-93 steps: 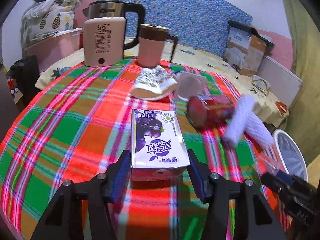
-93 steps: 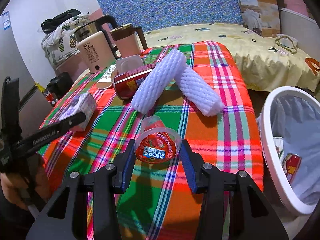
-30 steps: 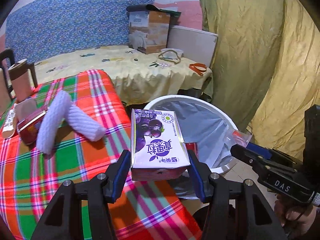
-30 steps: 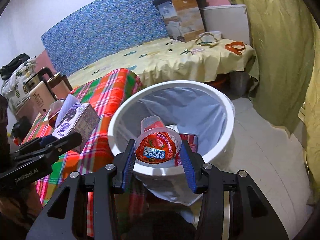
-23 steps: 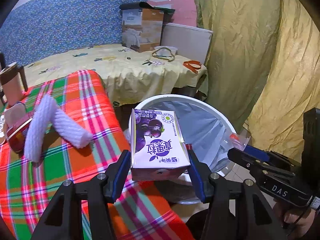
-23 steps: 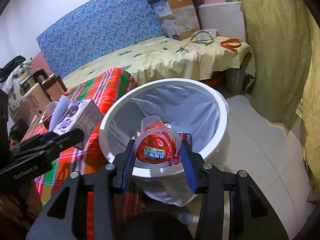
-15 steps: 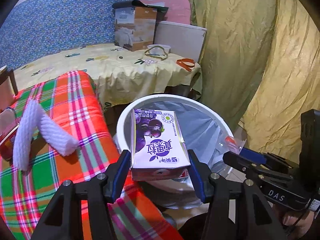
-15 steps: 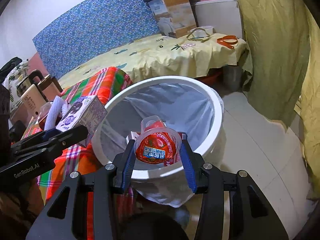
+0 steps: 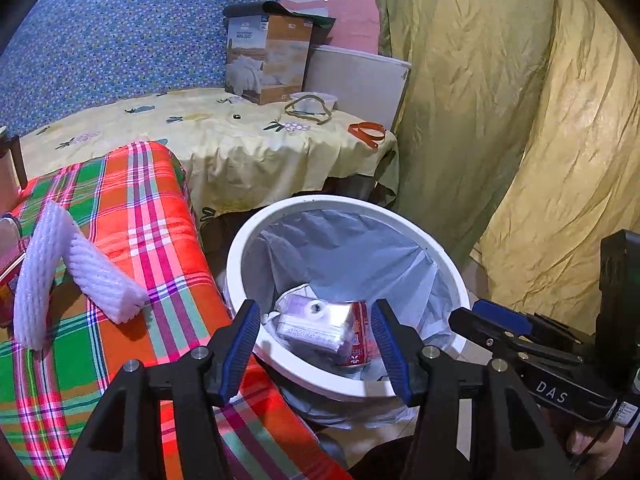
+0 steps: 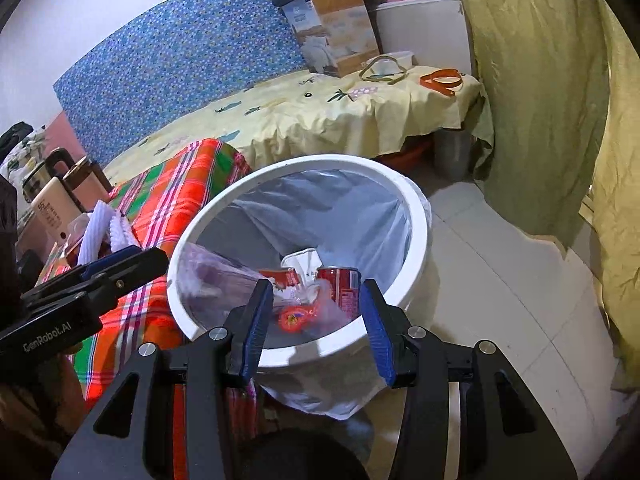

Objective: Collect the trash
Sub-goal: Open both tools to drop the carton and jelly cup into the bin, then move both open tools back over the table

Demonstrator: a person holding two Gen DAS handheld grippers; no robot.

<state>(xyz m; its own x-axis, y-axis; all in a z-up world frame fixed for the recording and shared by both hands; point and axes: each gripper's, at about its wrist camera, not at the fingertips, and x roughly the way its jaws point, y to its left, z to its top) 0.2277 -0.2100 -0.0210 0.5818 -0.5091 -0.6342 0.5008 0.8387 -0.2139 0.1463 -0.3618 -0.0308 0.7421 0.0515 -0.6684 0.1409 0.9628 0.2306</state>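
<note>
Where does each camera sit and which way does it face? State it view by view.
Left wrist: on the left gripper, above the plaid table's edge, facing down into the white bin; the right gripper shows at right.
Right wrist: on the right gripper, over the bin; the left gripper shows at left.
Shared: bin, red can, foam sleeves.

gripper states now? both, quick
Left gripper: open, holding nothing, above the white bin; milk carton lies inside.
Right gripper: open, holding nothing, over the same bin; jelly cup inside.
</note>
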